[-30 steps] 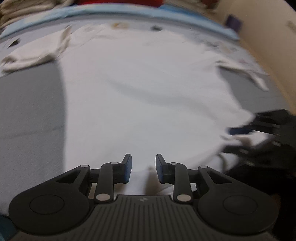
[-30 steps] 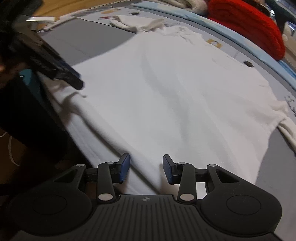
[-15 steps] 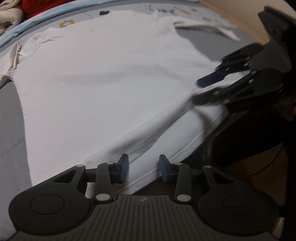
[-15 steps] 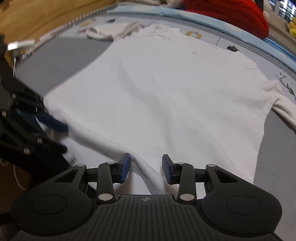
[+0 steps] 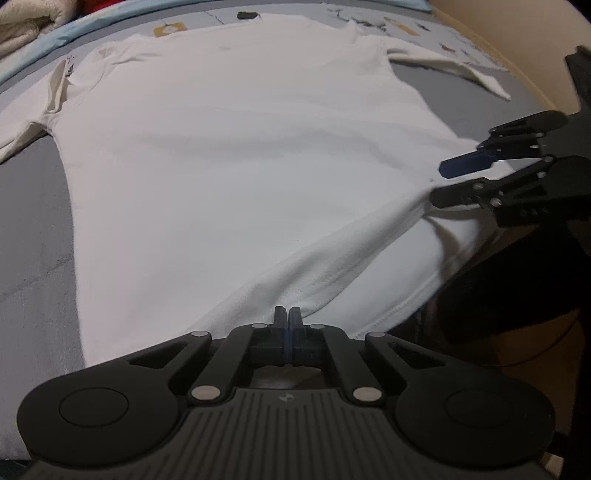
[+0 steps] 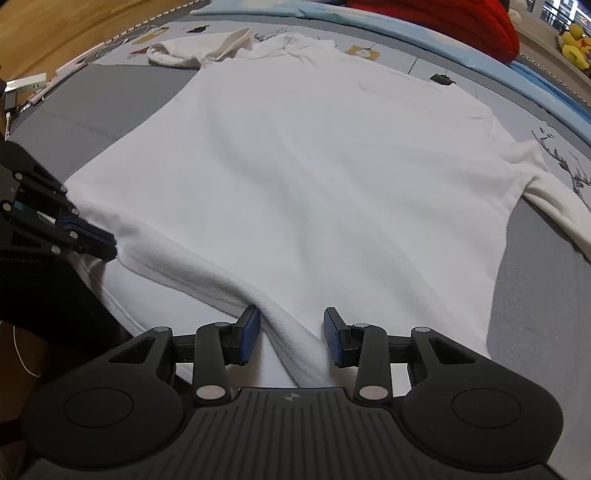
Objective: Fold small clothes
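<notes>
A white T-shirt (image 5: 236, 155) lies spread flat on a grey mat (image 5: 33, 229), collar far, hem near. Its bottom hem hangs over the front edge with a raised ridge of cloth along it. My left gripper (image 5: 287, 314) is shut on that hem ridge near the shirt's left bottom corner. My right gripper (image 6: 291, 323) is open, its jaws either side of the same ridge (image 6: 280, 325) near the right bottom corner. The right gripper also shows in the left wrist view (image 5: 458, 181), open. The left gripper shows at the left of the right wrist view (image 6: 92, 240).
The shirt (image 6: 314, 166) fills most of the mat (image 6: 535, 295). A crumpled white garment (image 6: 192, 51) lies at the far left corner. A red cushion (image 6: 443, 18) and light blue bedding (image 6: 406, 33) lie beyond. A wooden floor (image 6: 55, 29) and a white cable (image 6: 22, 362) are at the left.
My left gripper has closed on the hem ridge. Both grippers have settled lower over the shirt's bottom edge, and the right gripper has stayed open.
</notes>
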`<state>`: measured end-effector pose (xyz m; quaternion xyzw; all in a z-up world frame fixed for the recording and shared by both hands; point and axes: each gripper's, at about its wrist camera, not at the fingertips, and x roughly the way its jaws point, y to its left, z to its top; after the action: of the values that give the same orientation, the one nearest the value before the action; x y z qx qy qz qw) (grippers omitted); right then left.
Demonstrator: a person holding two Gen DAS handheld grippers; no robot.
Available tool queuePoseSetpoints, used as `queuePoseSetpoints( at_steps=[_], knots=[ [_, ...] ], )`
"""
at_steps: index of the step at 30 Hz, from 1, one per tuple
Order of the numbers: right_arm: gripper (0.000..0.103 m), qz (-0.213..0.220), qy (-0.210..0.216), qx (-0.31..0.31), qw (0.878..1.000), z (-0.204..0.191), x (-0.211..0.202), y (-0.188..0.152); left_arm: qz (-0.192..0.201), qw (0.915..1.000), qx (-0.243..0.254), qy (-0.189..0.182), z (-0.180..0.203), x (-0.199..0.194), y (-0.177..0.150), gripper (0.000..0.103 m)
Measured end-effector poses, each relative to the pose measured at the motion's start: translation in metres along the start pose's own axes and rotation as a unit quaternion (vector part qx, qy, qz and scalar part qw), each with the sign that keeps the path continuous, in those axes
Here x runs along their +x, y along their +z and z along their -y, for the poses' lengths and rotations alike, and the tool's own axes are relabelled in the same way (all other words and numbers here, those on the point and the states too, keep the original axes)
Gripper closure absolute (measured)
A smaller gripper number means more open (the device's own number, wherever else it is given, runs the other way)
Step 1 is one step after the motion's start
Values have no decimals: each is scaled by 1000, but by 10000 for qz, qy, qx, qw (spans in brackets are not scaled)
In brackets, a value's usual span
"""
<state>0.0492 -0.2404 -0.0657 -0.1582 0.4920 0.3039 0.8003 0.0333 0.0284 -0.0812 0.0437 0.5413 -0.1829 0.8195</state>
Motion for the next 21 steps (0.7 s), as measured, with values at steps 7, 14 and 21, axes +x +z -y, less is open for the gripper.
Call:
queuePoseSetpoints(
  at_steps=[7,14,21],
  knots=[
    [63,165,134,417,9989,17,-14,-2,245,9968,224,-732,-13,-52,-29,103],
    [63,-231,26,500,9985,26,-5,-14,276,9982,-382,-372,-43,-44,-32,98],
    [60,-435,-527,392,9969,26,1,-19,-532,9899,-1225,466,-74,-11,-27,72]
  ],
)
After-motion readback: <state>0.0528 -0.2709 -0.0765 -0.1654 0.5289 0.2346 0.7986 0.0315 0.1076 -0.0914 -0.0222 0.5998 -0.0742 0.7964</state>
